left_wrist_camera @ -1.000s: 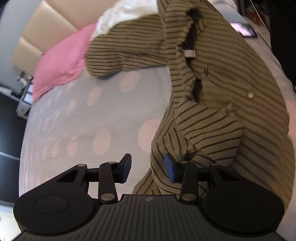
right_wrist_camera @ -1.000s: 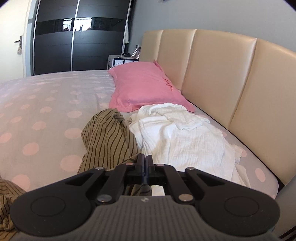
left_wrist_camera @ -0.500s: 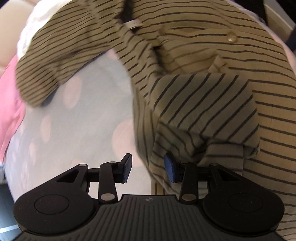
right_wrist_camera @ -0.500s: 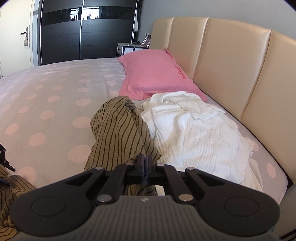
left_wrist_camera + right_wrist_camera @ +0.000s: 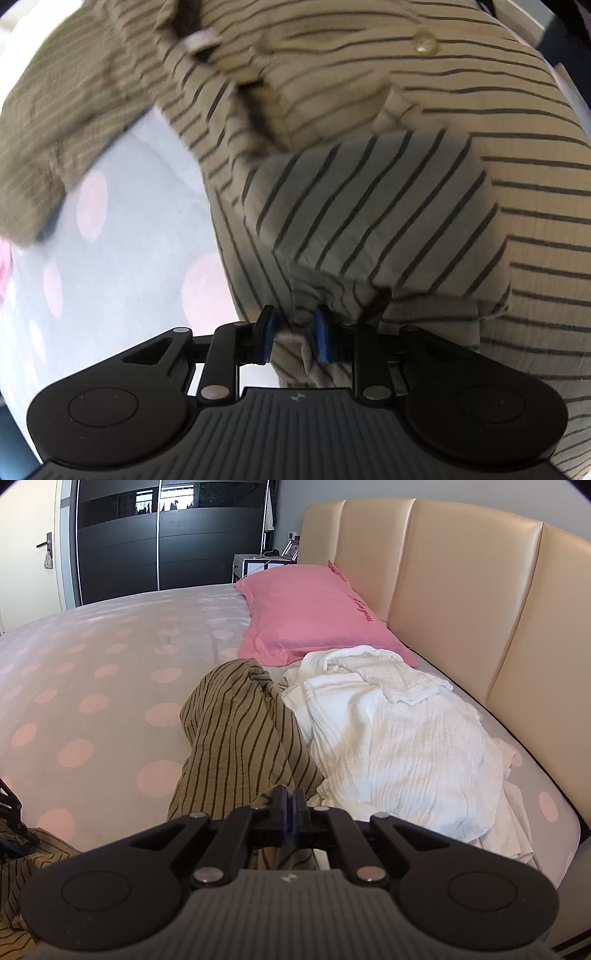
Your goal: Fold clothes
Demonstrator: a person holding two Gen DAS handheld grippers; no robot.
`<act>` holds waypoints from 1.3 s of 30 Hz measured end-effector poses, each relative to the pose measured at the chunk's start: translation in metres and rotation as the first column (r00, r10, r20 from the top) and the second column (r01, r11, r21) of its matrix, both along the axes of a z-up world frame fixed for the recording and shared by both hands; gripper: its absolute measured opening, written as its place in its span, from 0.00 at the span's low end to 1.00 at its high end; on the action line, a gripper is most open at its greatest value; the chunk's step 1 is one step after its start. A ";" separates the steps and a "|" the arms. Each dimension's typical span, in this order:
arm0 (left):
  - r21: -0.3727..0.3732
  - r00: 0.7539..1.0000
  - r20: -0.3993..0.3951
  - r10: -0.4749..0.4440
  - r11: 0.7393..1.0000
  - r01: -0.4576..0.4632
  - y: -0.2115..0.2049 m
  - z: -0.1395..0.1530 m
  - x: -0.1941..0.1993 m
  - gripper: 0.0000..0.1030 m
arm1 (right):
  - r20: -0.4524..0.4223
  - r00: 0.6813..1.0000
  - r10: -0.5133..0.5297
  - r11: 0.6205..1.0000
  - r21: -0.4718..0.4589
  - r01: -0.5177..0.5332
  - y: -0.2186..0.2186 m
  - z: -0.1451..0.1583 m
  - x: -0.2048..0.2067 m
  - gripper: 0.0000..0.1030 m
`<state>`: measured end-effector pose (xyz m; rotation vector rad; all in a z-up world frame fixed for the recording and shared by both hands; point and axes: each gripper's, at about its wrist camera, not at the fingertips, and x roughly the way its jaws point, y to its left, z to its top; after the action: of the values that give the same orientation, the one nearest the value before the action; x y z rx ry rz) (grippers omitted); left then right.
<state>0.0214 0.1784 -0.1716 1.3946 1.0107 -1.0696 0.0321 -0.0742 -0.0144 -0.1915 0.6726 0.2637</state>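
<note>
An olive shirt with dark stripes (image 5: 388, 206) lies crumpled on the bed and fills the left wrist view; its button (image 5: 424, 40) shows at the top. My left gripper (image 5: 293, 334) has its blue-padded jaws closing on a bunched fold of the shirt's edge, with cloth between the pads. In the right wrist view the same shirt's sleeve (image 5: 236, 734) stretches away from me. My right gripper (image 5: 290, 806) is shut on the shirt's fabric. The left gripper shows at the left edge of the right wrist view (image 5: 9, 812).
The bed has a pale sheet with pink dots (image 5: 92, 686). A crumpled white garment (image 5: 399, 734) lies right of the sleeve. A pink pillow (image 5: 310, 609) rests against the beige padded headboard (image 5: 461, 583). A dark wardrobe (image 5: 166, 542) stands beyond the bed.
My left gripper has moved in onto the shirt's edge and its jaws have narrowed from wide open to pinching a fold. The right gripper stays shut and has shifted slightly.
</note>
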 end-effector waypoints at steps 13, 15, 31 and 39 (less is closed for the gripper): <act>-0.174 0.944 0.025 0.329 0.931 -0.320 0.019 0.036 0.018 0.01 | 0.006 1.000 -0.025 1.000 -0.010 0.025 -0.002 0.000 0.000 0.03; -0.235 0.915 0.039 0.403 0.893 -0.383 0.024 0.052 0.017 0.01 | 0.008 0.999 -0.033 0.999 -0.013 0.033 -0.003 0.000 0.000 0.03; -0.380 0.900 0.020 0.435 0.836 -0.395 0.006 0.118 -0.081 0.01 | 0.013 0.998 -0.057 0.998 -0.028 0.057 -0.004 0.001 -0.005 0.03; -0.360 0.906 0.136 0.400 0.872 -0.330 -0.004 0.093 -0.104 0.01 | 0.013 0.999 -0.048 0.998 -0.047 0.048 -0.001 -0.001 -0.006 0.03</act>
<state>-0.0828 0.1741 -0.0785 0.9663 0.8532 -0.7482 0.0263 -0.0747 -0.0156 -0.2215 0.6713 0.2006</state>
